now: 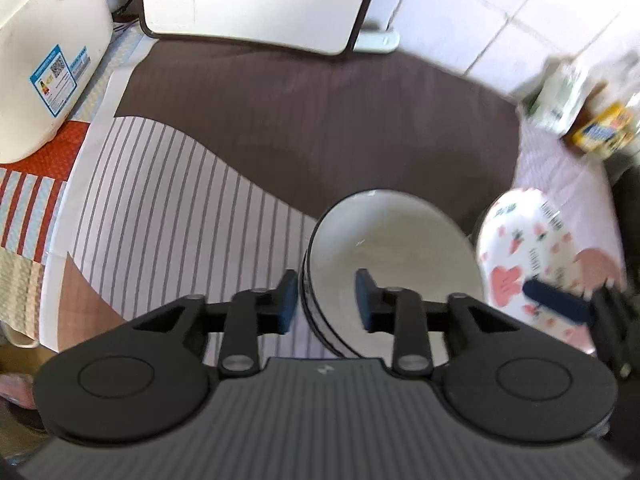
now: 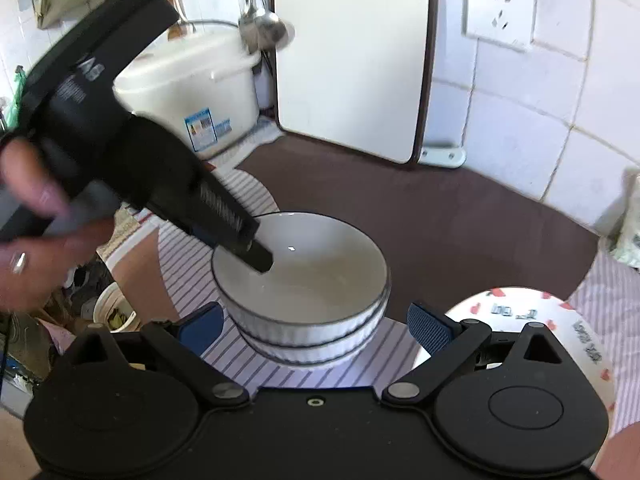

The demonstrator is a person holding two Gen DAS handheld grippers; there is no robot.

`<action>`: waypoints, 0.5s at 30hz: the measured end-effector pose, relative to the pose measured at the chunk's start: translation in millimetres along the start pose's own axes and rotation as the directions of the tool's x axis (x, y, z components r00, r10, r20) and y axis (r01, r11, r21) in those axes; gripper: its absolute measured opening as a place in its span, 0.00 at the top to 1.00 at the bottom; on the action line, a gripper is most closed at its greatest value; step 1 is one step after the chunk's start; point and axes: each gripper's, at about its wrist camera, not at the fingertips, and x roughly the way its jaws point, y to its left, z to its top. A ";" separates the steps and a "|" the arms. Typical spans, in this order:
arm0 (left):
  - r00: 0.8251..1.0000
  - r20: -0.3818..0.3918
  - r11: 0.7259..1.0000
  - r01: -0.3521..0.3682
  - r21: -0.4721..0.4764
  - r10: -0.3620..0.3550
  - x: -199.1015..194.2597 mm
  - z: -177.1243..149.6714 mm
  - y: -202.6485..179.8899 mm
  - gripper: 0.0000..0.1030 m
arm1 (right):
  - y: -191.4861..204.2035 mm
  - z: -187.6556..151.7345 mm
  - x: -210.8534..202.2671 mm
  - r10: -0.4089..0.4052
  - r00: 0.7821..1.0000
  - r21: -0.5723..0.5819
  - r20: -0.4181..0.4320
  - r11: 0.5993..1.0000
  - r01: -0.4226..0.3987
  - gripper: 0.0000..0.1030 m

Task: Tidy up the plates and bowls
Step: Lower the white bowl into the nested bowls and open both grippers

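Striped cloth (image 1: 168, 208); bowl rim (image 1: 310, 276) between left gripper (image 1: 326, 300) jaws.

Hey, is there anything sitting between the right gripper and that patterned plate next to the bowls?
Nothing visible. The right gripper is open, and the patterned plate lies just off its right finger on the cloth. The stacked bowls stand between its fingers, not across the way to the plate.

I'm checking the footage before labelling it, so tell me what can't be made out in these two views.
- Jars and packets, left wrist view: motion blur, labels unreadable.
- Patterned plate, left wrist view: partly covered by the right tongs; right wrist view: cut by the tongs body.
- Stacked bowls: how many can't be counted; lower ones nested.
- Left tongs, right wrist view: pads hidden behind the bowl rim.
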 end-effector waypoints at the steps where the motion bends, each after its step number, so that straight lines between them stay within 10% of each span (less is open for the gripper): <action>1: 1.000 0.017 1.000 0.011 0.004 -0.011 -5.5 0.5 0.0 0.66 | 0.0 -2.1 -5.0 -0.005 1.000 0.004 0.012 1.000 0.005 0.03; 15: 0.985 0.157 0.979 0.035 0.201 -0.067 -52.9 -34.7 -5.8 0.50 | 1.1 -37.3 -65.0 -0.091 0.985 0.115 0.144 0.991 0.075 0.03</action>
